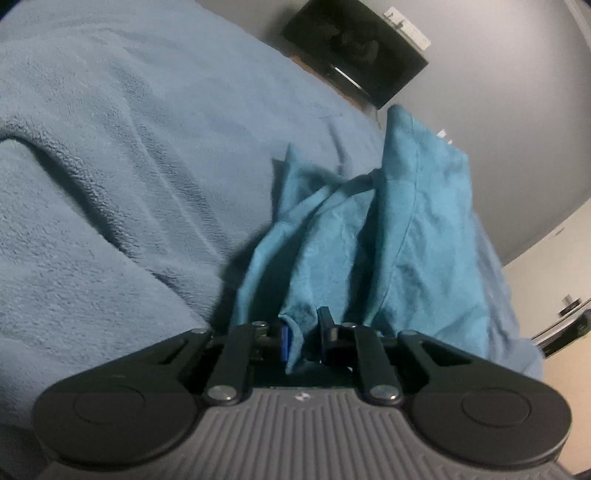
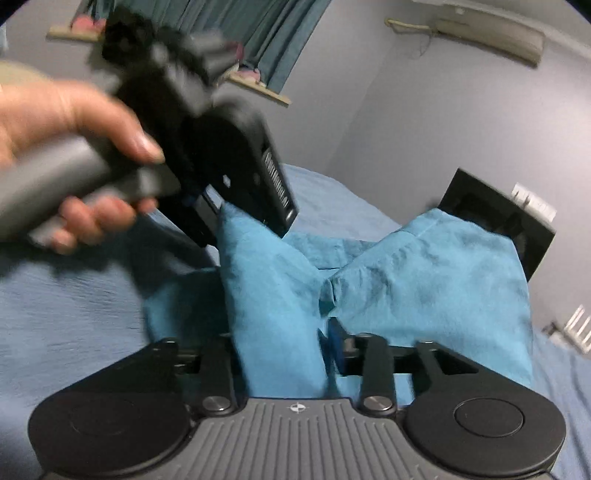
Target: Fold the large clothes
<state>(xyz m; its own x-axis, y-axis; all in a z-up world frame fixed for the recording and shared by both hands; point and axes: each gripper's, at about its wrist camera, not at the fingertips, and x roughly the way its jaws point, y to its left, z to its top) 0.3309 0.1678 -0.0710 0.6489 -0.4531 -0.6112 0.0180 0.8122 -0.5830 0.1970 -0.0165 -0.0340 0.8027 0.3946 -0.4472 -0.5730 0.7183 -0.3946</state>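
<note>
The left gripper [image 1: 303, 332] is clamped on an edge of the teal garment [image 1: 369, 240], lifted above the light blue blanket [image 1: 110, 147]. The right gripper [image 2: 291, 354] pinches another bunch of the same cloth, which hangs stretched between them.

1. A bed [image 1: 110, 155] covered with a pale blue fleece blanket [image 1: 155, 110], creased in long folds, fills most of the left wrist view.
2. Past the bed's far edge a black box-like unit [image 1: 354, 51] stands against a grey wall [image 1: 517, 122].
3. In the right wrist view, teal curtains [image 2: 273, 33] hang above a ledge [image 2: 258, 86].
4. A white air conditioner [image 2: 487, 33] sits high on the wall.
5. The light is dim and cool.
</note>
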